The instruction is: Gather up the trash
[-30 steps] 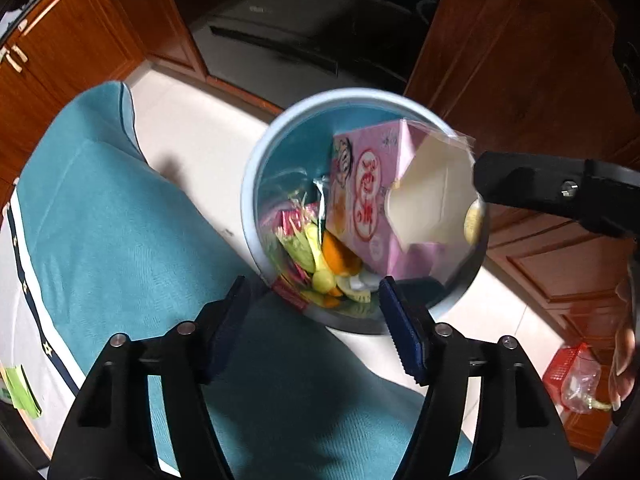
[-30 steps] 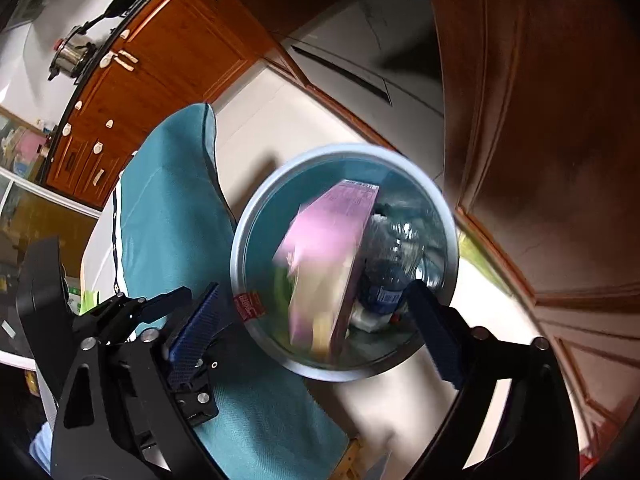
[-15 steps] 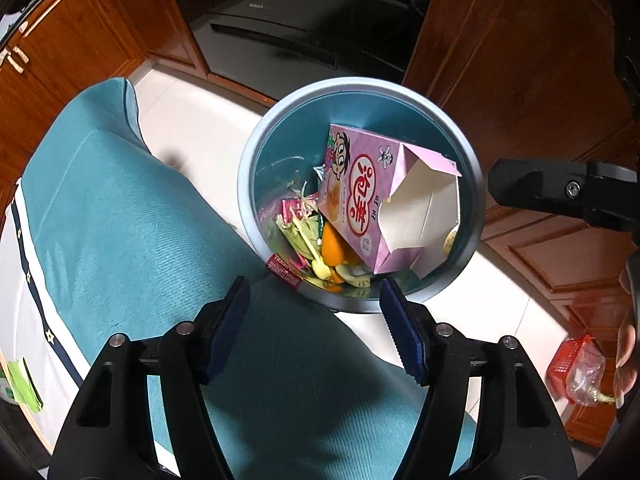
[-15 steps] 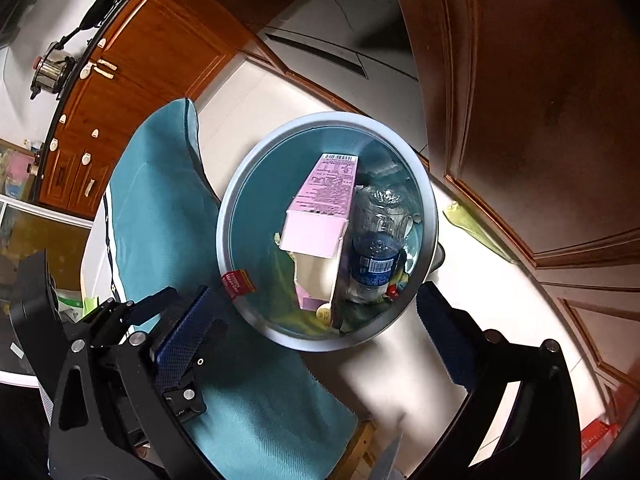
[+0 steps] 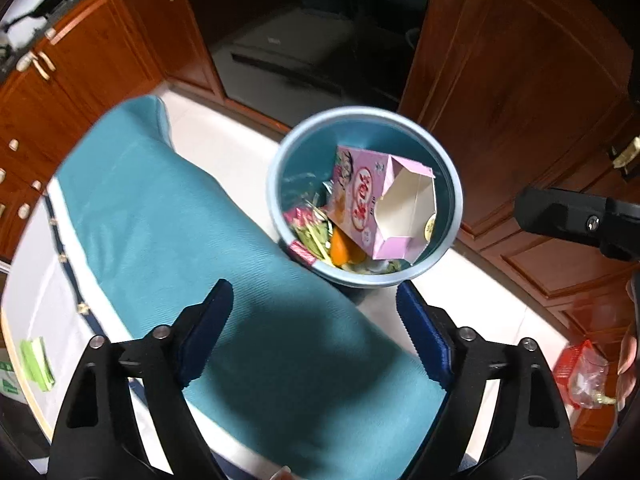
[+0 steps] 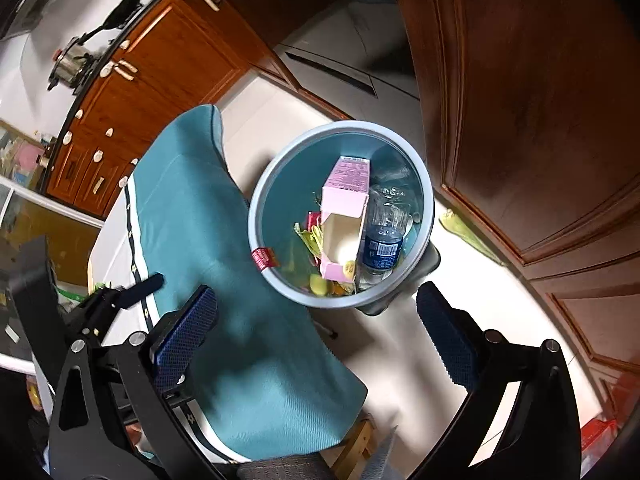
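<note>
Already the bulk of the collecting looks done: the round blue bin [image 5: 456, 216] on the pale floor [image 6: 400, 344] holds a pink carton [image 5: 360, 204] lying tilted with its torn-open end up, a clear plastic bottle [image 6: 386, 236] with a dark blue label just beside it, and a mix of green scraps, an orange piece and small wrappers [image 5: 320, 236] underneath. A red wrapper [image 6: 262, 258] hangs on the rim, half in and half out, so it may yet need a nudge. The left tongs [image 5: 316, 332] are spread wide with nothing between them, hovering above the teal cloth [image 5: 180, 240] that covers the worktop [image 5: 36, 292] next to the bin. The right tongs [image 6: 316, 332] are likewise spread and empty, poised over the gap between cloth and bin. As for what is left, a few bits appear outside the bin: a green scrap [image 5: 38, 364] at the worktop's far left edge, a yellowish-green piece [image 6: 468, 232] on the floor by the wooden cabinet [image 6: 520, 100], and a red basket with a crumpled clear bag [image 5: 582, 372] at lower right, though whether that last one counts as trash I cannot tell. My judgement is that the task is well along, with stray pieces remaining.
</note>
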Demonstrator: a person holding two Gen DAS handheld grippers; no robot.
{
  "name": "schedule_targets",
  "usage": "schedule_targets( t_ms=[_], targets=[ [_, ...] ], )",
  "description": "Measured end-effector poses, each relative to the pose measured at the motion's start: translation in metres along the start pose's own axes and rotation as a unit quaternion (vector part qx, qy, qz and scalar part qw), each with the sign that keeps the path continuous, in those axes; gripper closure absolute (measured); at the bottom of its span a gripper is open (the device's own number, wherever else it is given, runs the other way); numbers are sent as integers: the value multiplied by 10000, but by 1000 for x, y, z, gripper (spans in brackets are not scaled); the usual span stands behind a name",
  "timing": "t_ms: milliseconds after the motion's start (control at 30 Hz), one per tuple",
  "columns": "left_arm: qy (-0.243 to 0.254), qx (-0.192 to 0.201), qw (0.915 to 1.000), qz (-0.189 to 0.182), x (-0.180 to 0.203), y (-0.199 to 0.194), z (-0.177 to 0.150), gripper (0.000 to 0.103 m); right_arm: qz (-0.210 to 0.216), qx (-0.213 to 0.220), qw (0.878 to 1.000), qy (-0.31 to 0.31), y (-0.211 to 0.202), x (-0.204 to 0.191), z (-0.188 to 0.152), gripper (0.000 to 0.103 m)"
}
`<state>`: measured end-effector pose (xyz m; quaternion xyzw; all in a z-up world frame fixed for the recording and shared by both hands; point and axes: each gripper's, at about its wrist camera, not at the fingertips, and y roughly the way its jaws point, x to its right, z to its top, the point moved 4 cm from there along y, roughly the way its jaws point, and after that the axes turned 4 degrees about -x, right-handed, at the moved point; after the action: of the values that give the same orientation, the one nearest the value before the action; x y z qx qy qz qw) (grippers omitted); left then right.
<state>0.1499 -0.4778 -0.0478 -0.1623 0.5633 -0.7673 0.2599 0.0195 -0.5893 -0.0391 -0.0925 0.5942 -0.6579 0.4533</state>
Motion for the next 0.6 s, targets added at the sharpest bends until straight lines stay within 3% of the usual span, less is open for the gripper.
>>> schedule_targets(
  t_ms=[67,133,367,600],
  targets=[
    [9,116,9999,43,-4,-13,-9,18,-139,76,9997,-165,-6,-8,-8,7],
    [-31,234,9997,69,-8,-25,-17,3,-253,135,9991,-327,-13,-17,-17,7],
    [-266,469,9985,-31,-29,-55,-55,4,-524,355,9943,-854,-40,-43,-50,7],
    [-364,532,9977,-185,-37,-59,-82,4,-1274,839,9835,-976,-60,-48,-78,7]
  ],
)
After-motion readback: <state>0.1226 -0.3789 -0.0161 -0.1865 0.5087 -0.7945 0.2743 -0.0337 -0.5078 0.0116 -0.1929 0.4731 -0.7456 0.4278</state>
